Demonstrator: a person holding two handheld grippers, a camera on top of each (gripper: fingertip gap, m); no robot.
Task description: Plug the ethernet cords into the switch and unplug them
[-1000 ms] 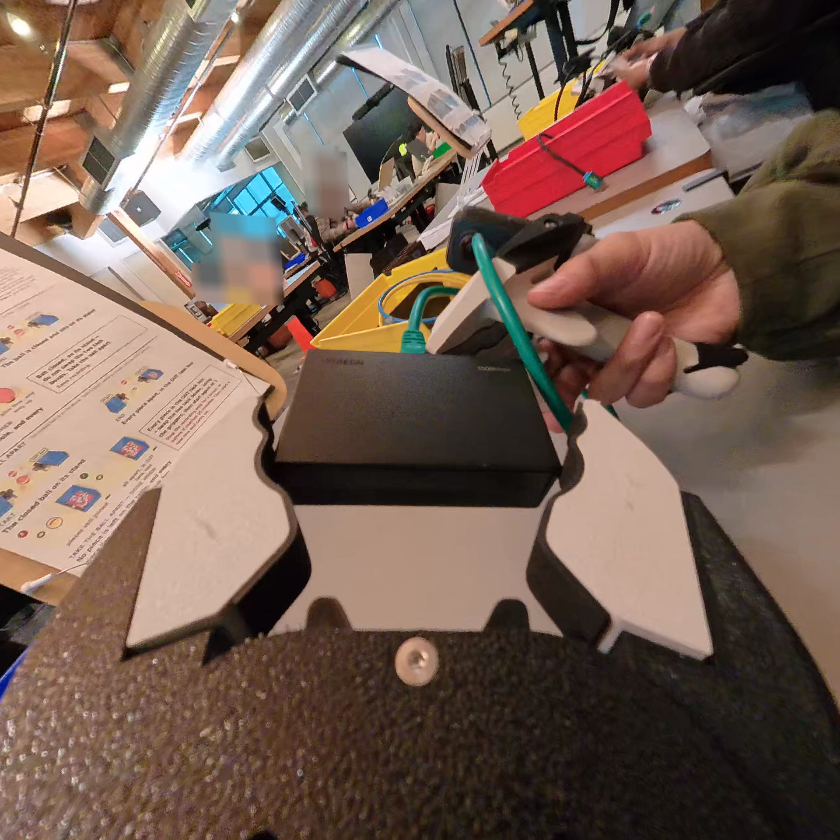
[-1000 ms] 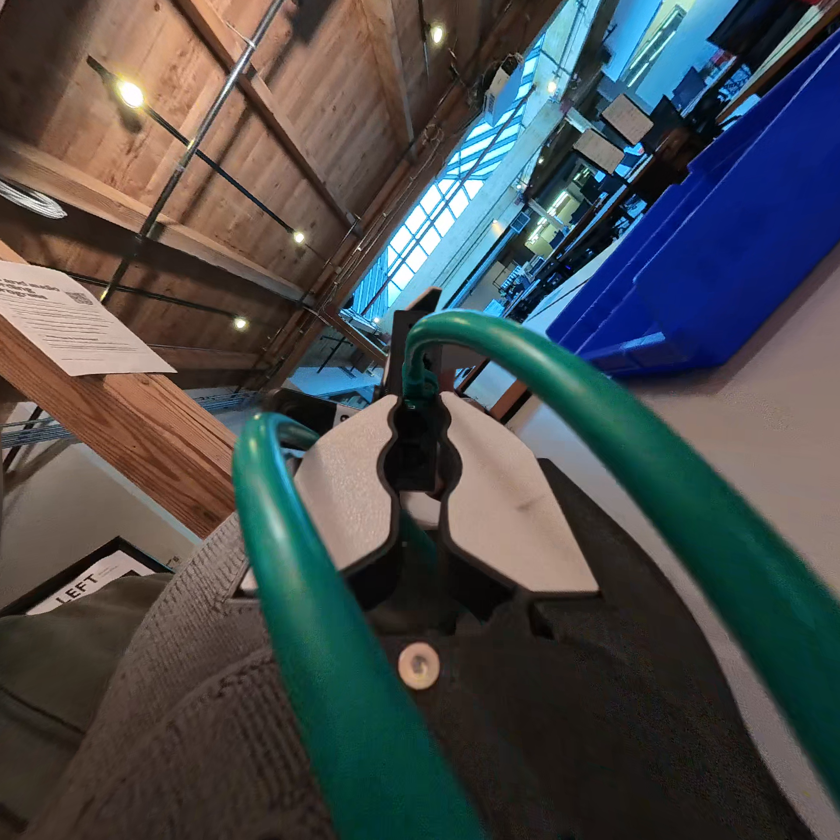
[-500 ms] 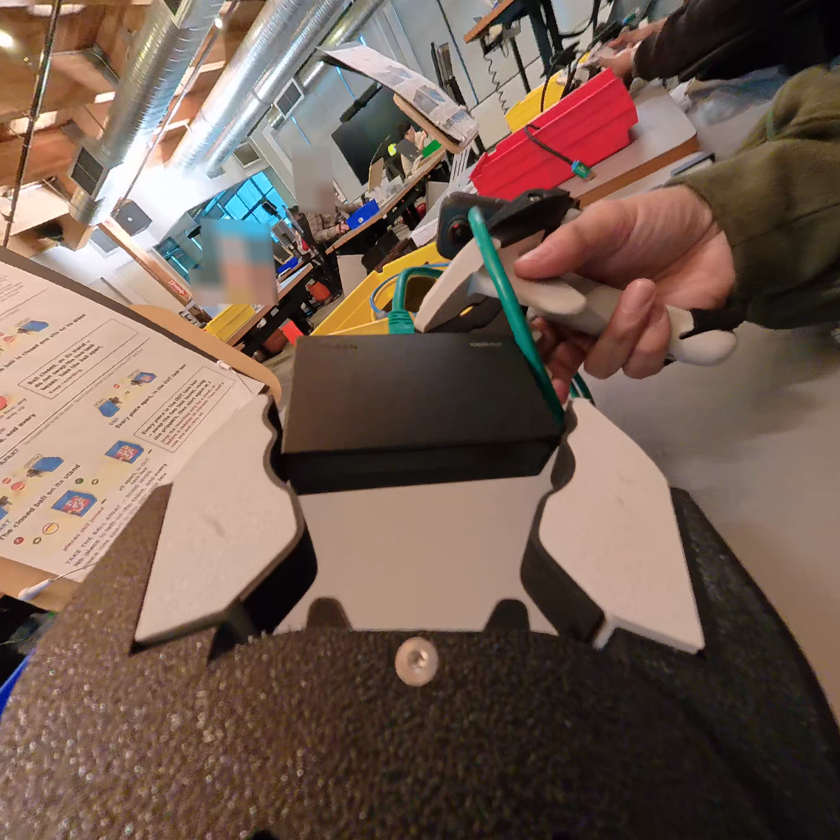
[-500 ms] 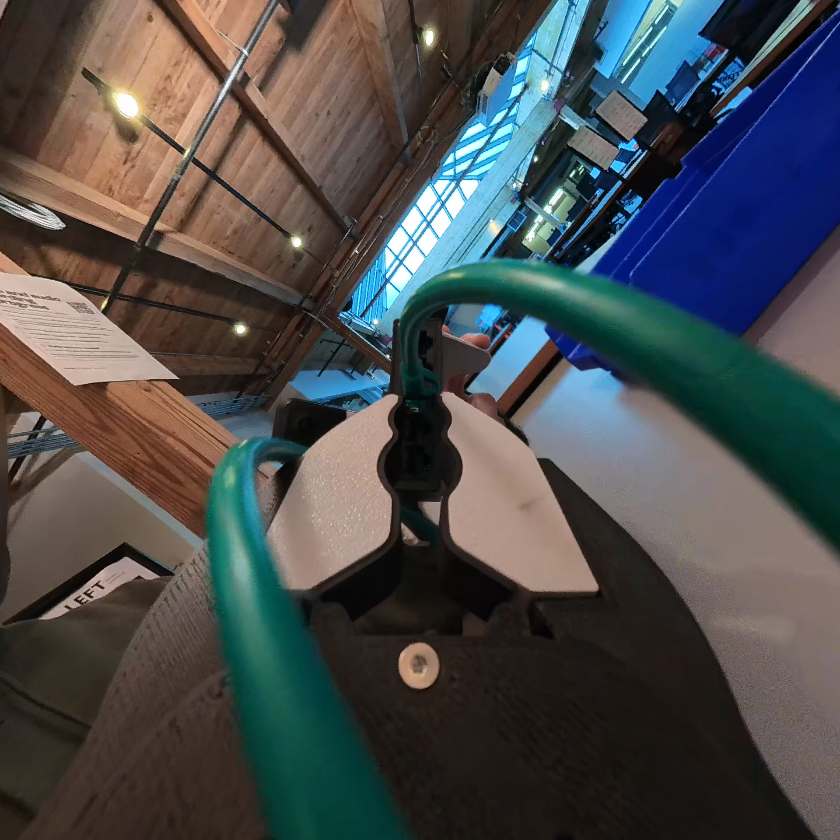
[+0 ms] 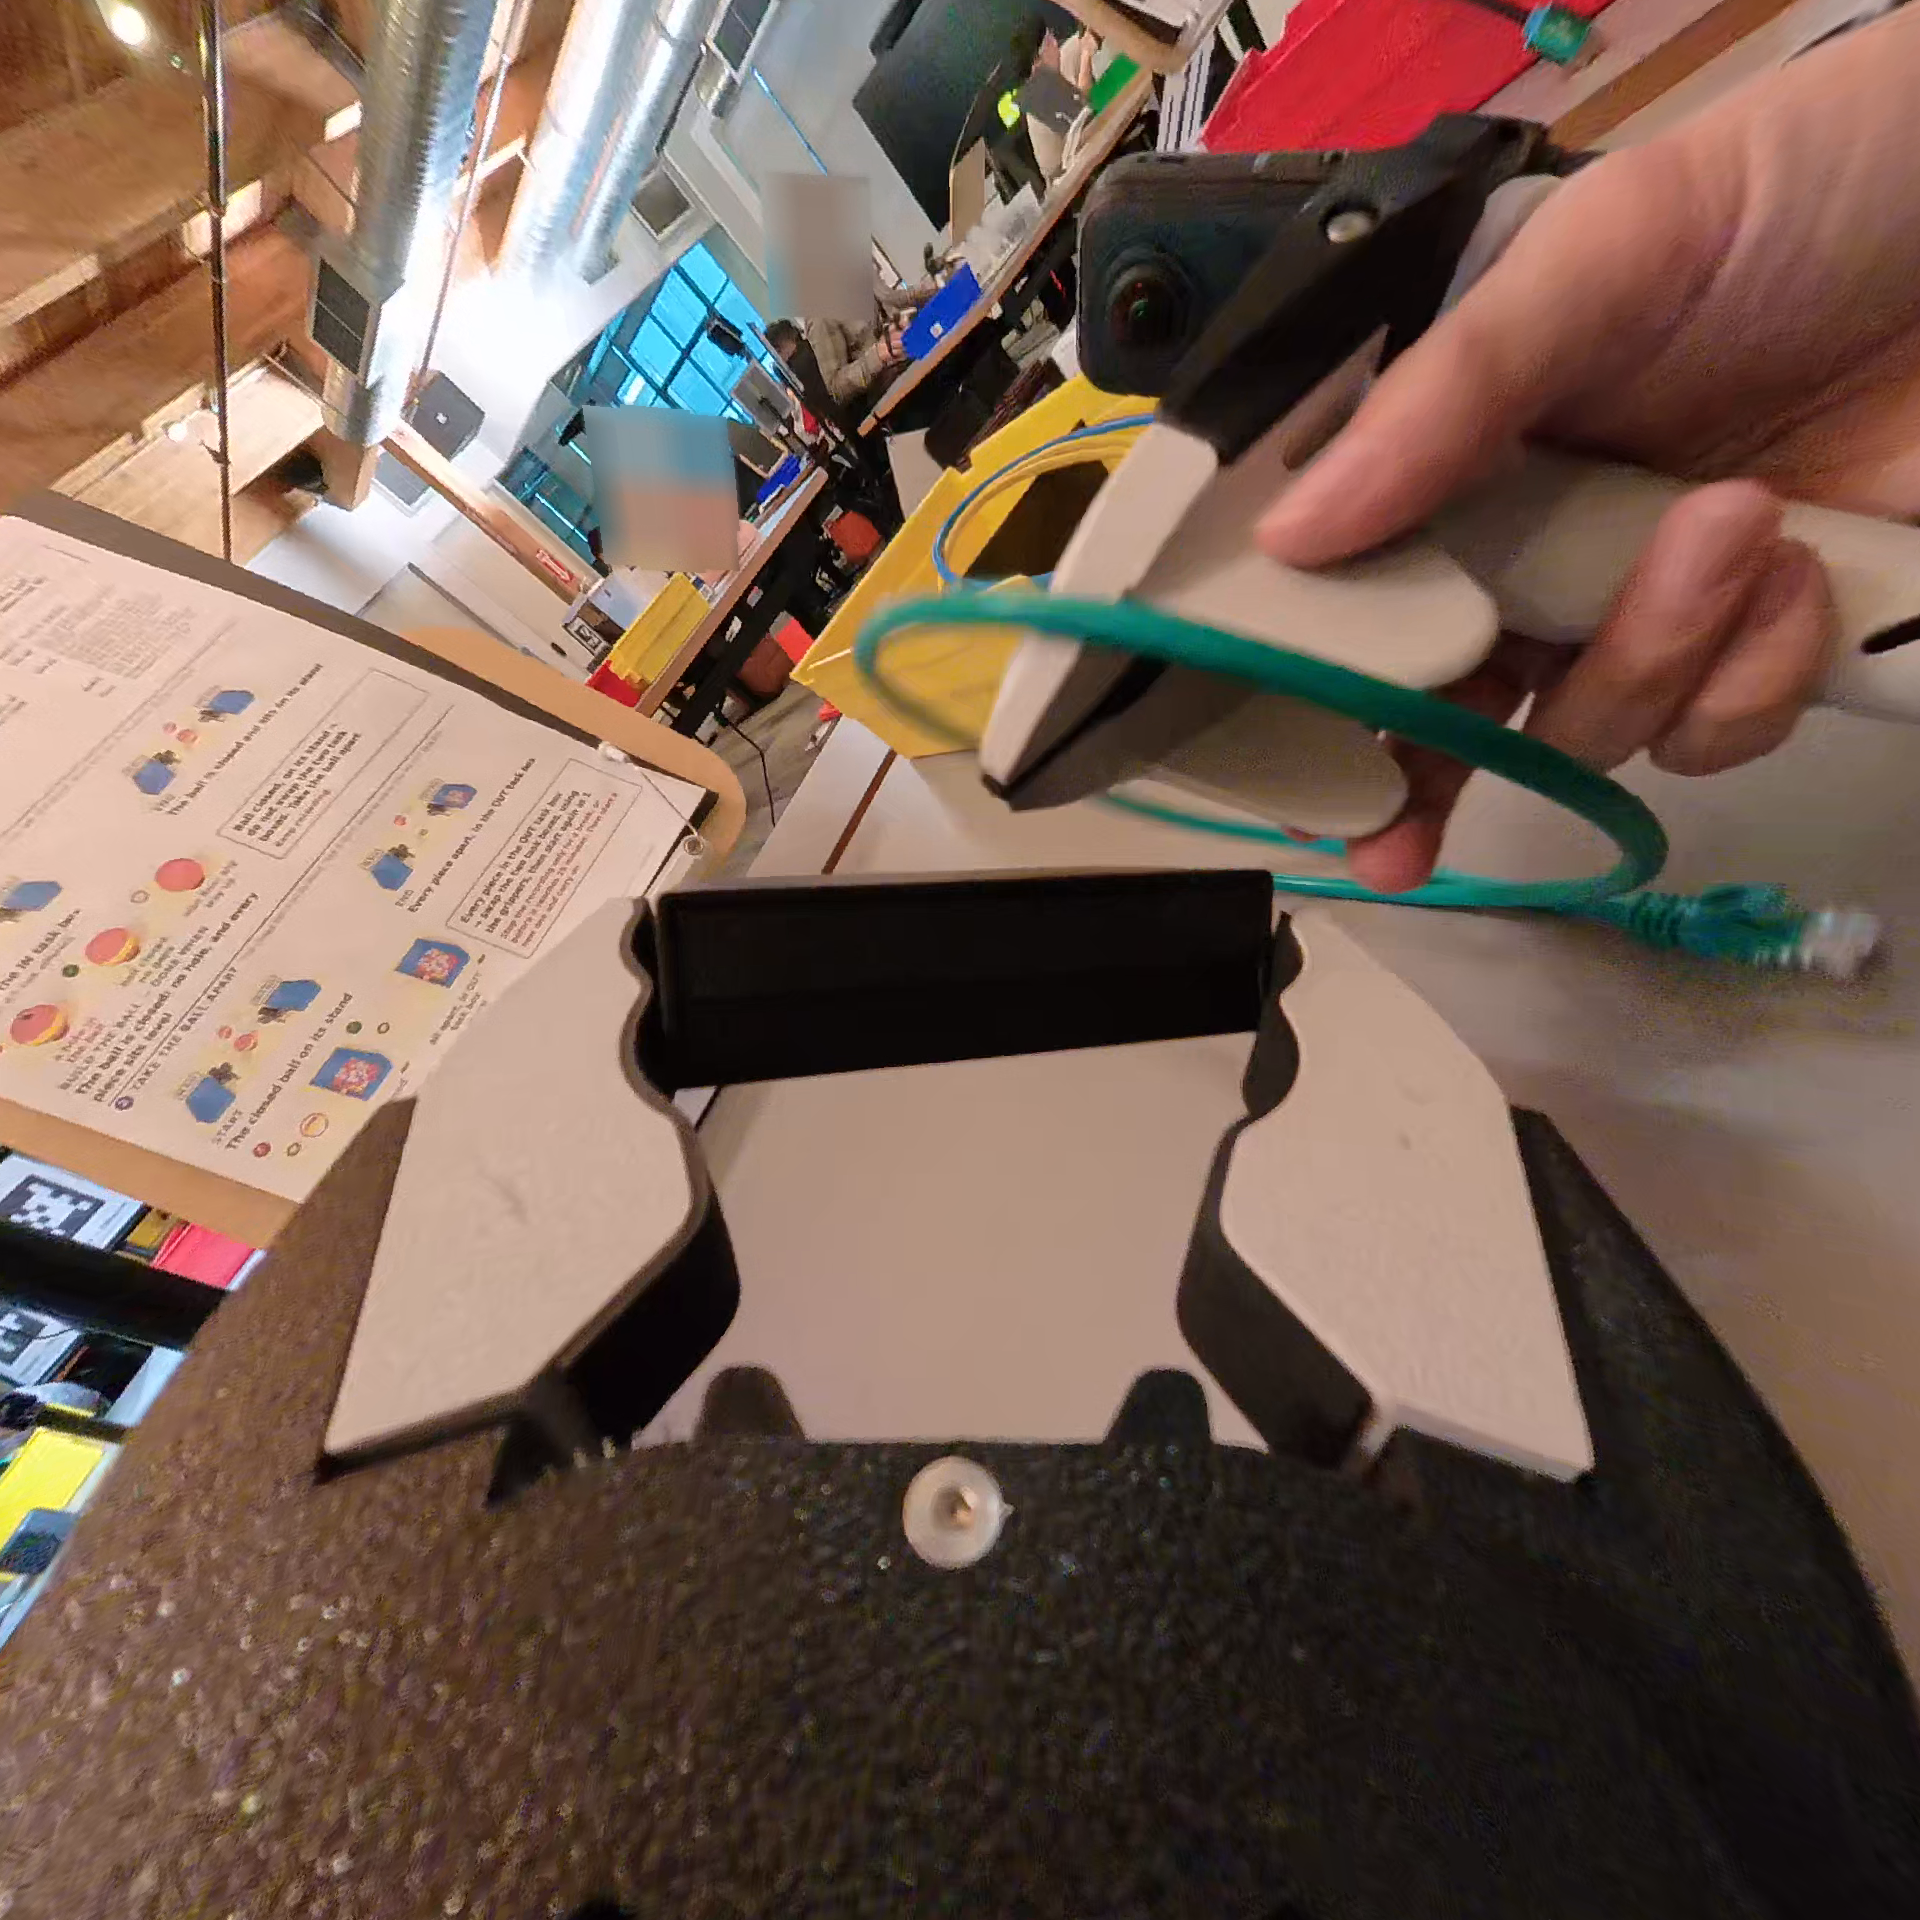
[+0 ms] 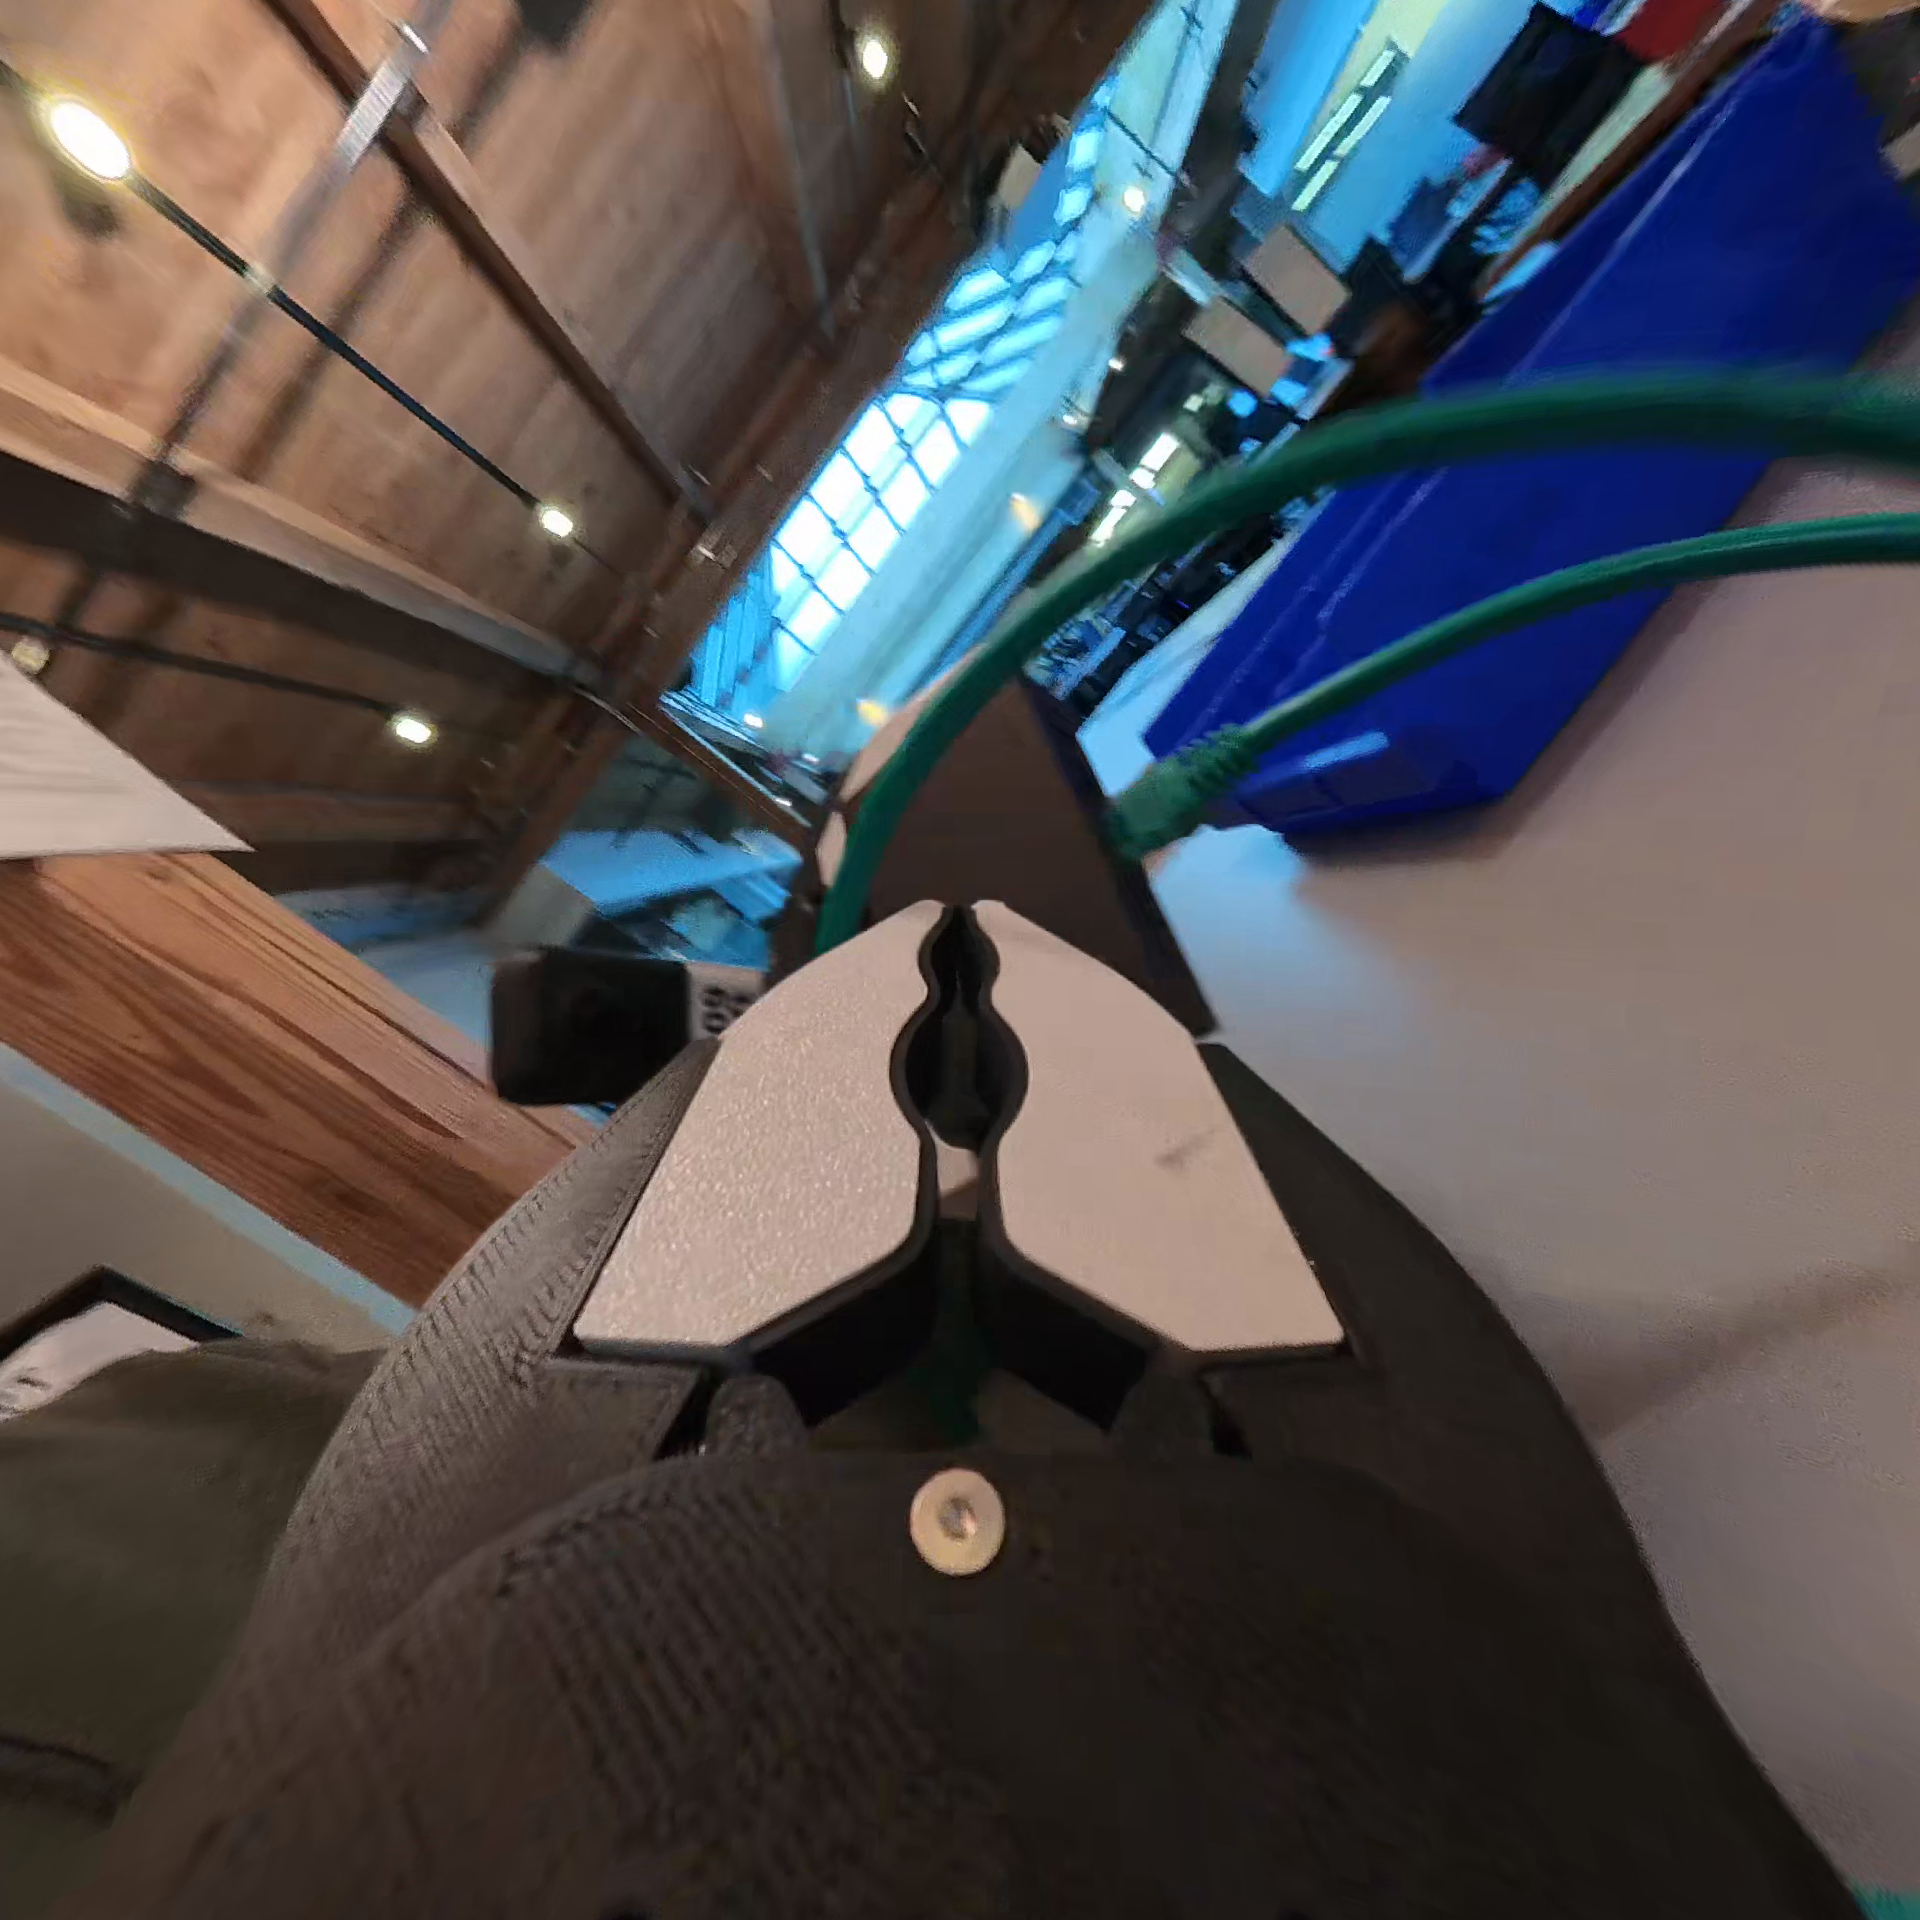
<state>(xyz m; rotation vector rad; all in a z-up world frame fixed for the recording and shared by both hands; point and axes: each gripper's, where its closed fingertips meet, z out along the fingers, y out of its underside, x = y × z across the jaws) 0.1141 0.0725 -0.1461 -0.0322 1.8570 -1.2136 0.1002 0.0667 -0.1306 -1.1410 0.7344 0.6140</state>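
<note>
- The left tool (image 5: 956,997) stands wide open with the black switch (image 5: 961,961) between its two fingers, each fingertip right at one end of the box; whether they press it or only bracket it, I cannot tell.
- The switch lies on the grey counter (image 5: 1662,1091) with its long axis running left to right across the left tool's mouth, a plain dark face toward that camera. Its ports are not visible from here.
- The right tool (image 5: 1003,774) hovers just above and beyond the switch's right half, held in a hand (image 5: 1662,343), tips pointing down and left.
- In its own view the right tool's fingers (image 6: 790,1143) are nearly together, only a thin gap at the tips. A green cord (image 5: 1299,675) passes through or beside them; whether it is truly pinched, I cannot tell.
- The cord makes a loop from the right tool to the right; one plug (image 5: 1756,925), green boot and clear tip, lies loose on the counter, right of the switch and apart from it.
- Judgement: no plug appears seated, so the right tool is nearer the cord and must bring a plug to the switch's far side.
- A blue bin (image 6: 1558,582) sits beyond in the right view, a yellow bin (image 5: 935,644) behind in the left.
</note>
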